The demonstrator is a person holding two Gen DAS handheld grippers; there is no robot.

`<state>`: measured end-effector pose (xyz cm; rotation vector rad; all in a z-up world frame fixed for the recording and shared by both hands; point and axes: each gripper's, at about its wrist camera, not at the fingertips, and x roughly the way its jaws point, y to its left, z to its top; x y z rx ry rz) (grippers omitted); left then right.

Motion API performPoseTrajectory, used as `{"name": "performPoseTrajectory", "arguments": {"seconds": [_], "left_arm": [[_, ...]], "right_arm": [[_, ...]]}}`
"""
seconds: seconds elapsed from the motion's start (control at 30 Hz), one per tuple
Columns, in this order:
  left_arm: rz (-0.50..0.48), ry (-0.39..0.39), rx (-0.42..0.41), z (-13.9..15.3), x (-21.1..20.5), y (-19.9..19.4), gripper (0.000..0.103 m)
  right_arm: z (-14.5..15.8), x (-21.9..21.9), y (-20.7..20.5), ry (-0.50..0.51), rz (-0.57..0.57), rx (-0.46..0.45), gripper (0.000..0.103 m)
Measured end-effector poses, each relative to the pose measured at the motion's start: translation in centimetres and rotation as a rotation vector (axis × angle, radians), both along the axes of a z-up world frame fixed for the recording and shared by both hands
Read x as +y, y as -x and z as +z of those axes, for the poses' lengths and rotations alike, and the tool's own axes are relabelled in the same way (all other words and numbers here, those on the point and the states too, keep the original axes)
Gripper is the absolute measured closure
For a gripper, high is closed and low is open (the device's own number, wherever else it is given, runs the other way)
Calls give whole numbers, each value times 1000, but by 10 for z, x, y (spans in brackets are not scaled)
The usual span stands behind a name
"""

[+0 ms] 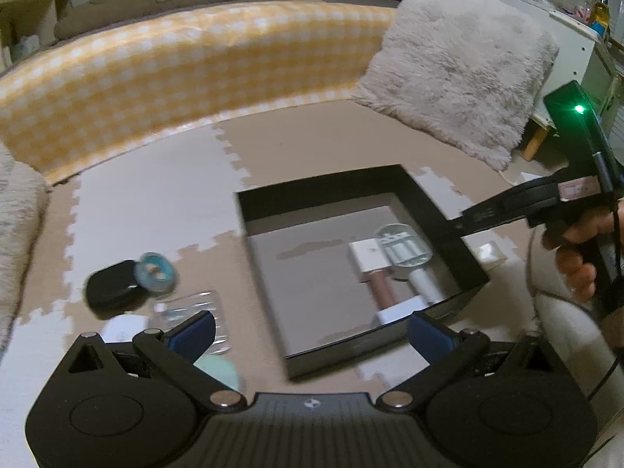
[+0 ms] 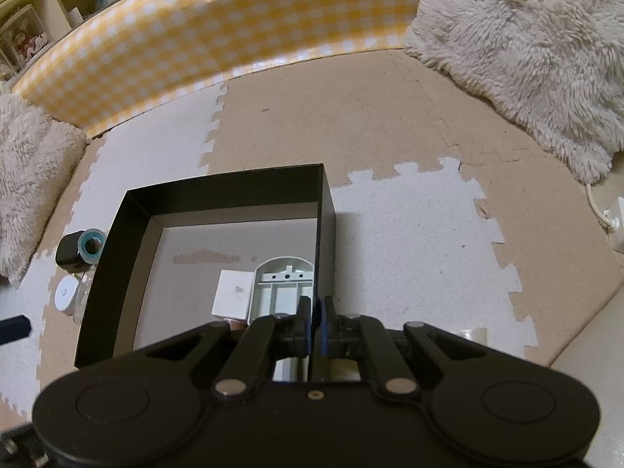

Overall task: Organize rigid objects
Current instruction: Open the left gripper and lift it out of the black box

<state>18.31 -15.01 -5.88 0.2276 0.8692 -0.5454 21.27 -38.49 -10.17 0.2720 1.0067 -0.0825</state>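
A black open box (image 1: 319, 185) lies on the foam floor mat. In it lie a grey-white oval plastic part (image 1: 403, 249), a white square block (image 1: 366, 255) and a copper-and-white tube (image 1: 384, 290). My left gripper (image 1: 312, 337) is open and empty, low over the box's near left corner. My right gripper (image 2: 316, 319) is shut on the box's right wall (image 2: 325, 241); it also shows in the left wrist view (image 1: 464, 222). Left of the box lie a black case (image 1: 111, 288), a teal tape roll (image 1: 156, 271), a clear blister pack (image 1: 195, 310) and a white round object (image 1: 123, 327).
A yellow checked bumper (image 1: 175, 70) curves along the back. Fluffy cushions (image 1: 460, 74) stand at the back right and far left. A mint round lid (image 1: 220, 370) lies under my left gripper. A white cable and plug (image 2: 612, 218) lie at the right edge.
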Motion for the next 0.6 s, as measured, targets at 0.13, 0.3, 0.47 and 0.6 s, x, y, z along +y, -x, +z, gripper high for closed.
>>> {"name": "performPoseTrajectory", "arguments": {"seconds": [0.13, 0.3, 0.47, 0.6], "left_arm": [[21, 3, -32, 0, 26, -1, 0], [35, -22, -53, -10, 53, 1, 0], [43, -28, 1, -31, 68, 4, 0], [38, -29, 4, -40, 66, 5, 2]], "right_arm": [[0, 0, 0, 0, 0, 0, 98], [0, 0, 0, 5, 2, 1, 98], [0, 2, 0, 11, 5, 2, 98], [1, 3, -1, 18, 9, 5, 98]]}}
